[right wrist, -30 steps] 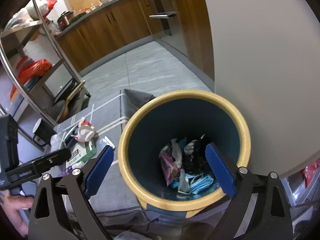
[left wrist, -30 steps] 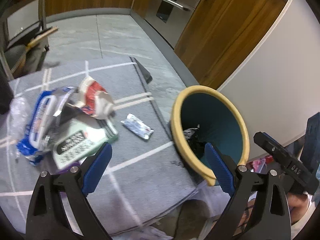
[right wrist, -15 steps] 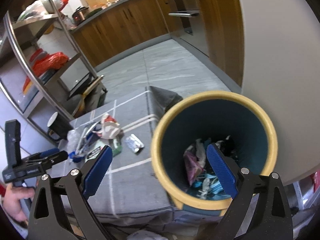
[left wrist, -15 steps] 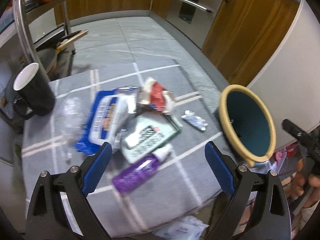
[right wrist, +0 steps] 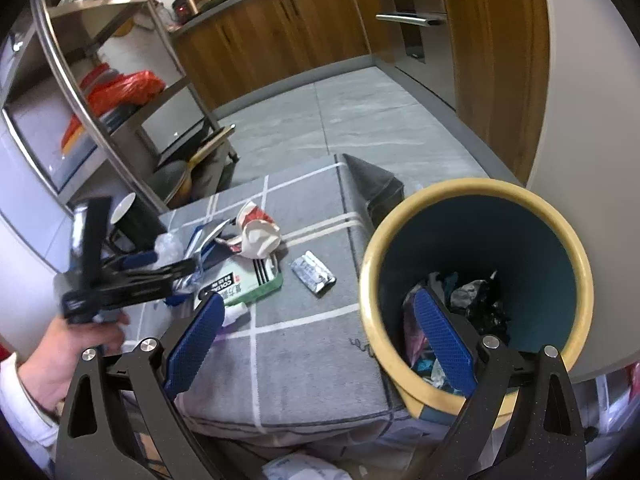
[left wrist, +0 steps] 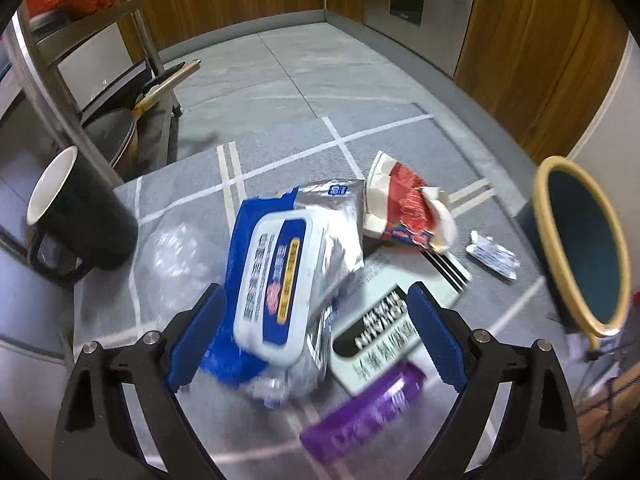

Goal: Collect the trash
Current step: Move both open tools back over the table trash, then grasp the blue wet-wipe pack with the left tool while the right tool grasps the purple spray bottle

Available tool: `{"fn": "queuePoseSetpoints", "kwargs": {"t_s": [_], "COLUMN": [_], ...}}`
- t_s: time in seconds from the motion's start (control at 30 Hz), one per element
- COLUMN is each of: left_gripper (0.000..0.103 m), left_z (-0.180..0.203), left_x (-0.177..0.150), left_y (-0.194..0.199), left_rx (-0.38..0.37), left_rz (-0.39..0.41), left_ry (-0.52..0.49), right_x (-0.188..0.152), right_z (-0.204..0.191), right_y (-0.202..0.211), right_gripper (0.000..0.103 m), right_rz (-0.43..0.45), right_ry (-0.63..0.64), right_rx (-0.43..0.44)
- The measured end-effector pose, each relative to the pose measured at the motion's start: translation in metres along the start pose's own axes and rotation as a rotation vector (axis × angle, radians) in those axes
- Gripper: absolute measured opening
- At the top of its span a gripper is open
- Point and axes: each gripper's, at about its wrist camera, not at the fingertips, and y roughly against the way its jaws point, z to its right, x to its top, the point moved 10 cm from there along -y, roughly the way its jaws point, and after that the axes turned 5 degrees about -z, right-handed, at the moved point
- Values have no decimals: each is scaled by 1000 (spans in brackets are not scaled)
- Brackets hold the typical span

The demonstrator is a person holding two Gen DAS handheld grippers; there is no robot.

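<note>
Trash on the grey checked table cloth [left wrist: 384, 136], beside the yellow-rimmed teal bin [right wrist: 476, 276].
The left gripper [left wrist: 316, 340] hangs wide open over the blue and silver wipes pack [left wrist: 280, 272] (not touching it); the right gripper [right wrist: 320, 344], also spread open, holds nothing near the bin.

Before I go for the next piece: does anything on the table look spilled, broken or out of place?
Nothing spilled. The black mug stands upright beside the litter, so it looks like a keeper, not trash. The red paper cup is crushed. The bin stands upright off the table's edge.
</note>
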Motion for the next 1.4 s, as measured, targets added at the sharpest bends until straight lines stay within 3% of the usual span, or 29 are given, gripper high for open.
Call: {"fn": "queuePoseSetpoints", "kwargs": {"t_s": [0.17,0.3,0.53,0.63,0.8,1.17,1.4], "left_gripper": [77,60,26,16,12,12,12], "left_z": [-2,-7,-20,-31,-53,-66,-81], "left_x": [10,9,14,13,6,-11,-25], "left_y": [-25,-37,-15,-2,20,68,101], "left_rx": [84,109,131,125,65,-181,-296], "left_rz": [-31,-62,-4,22,61,112,136], "left_ry": [0,16,45,76,166,338,436], "right_x": [-1,0,0,-1,-2,-24,-49], "right_z": [-2,-1,-6,-7,-7,-42,-77], "right_y": [-7,-9,-10,-10,-11,-37,-72], "right_gripper": [95,95,95,95,95,95,95], "right_rz": [-16,-19,-17,-16,-23,-120,-224], "right_ry": [10,11,13,18,7,-7,-151], "right_rx": [-1,0,14,15,21,108,152]}}
